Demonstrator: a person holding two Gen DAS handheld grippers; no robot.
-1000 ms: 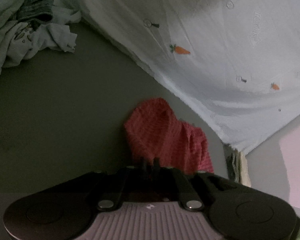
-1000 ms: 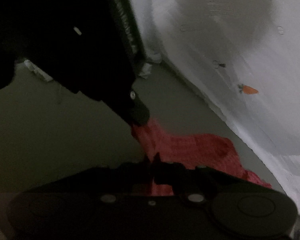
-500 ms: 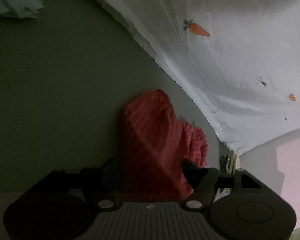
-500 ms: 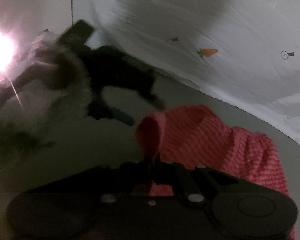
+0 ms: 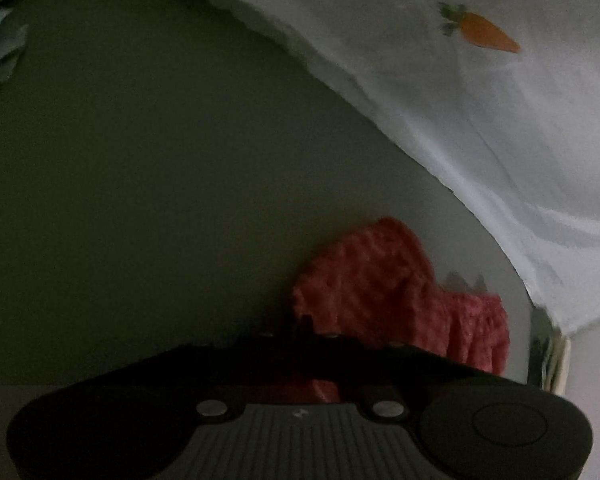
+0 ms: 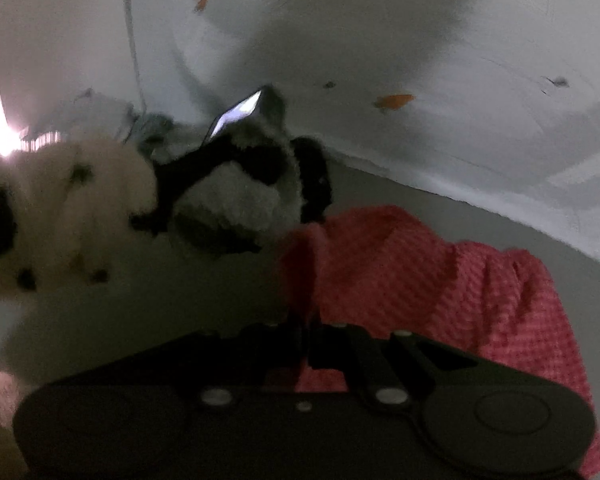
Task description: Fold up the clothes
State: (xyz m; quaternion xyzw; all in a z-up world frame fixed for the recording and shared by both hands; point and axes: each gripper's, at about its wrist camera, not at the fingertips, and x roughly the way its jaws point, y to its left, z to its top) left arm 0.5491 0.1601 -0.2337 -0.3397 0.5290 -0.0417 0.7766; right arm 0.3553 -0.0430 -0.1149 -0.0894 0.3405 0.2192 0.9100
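Left wrist view: the left gripper [image 5: 306,330], spread wide half a second ago, has pressed together on the near edge of the red knit garment [image 5: 384,292], which lies on the grey surface [image 5: 148,184] just ahead and right of it. Right wrist view: the right gripper [image 6: 306,336] stays pinched on the garment's [image 6: 420,276] folded edge, the cloth trailing to its right, and furry black-and-white sleeves [image 6: 236,196] now fill the space ahead-left.

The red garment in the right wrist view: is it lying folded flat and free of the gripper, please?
No, the right gripper is shut on an edge of the red garment, which bunches up.
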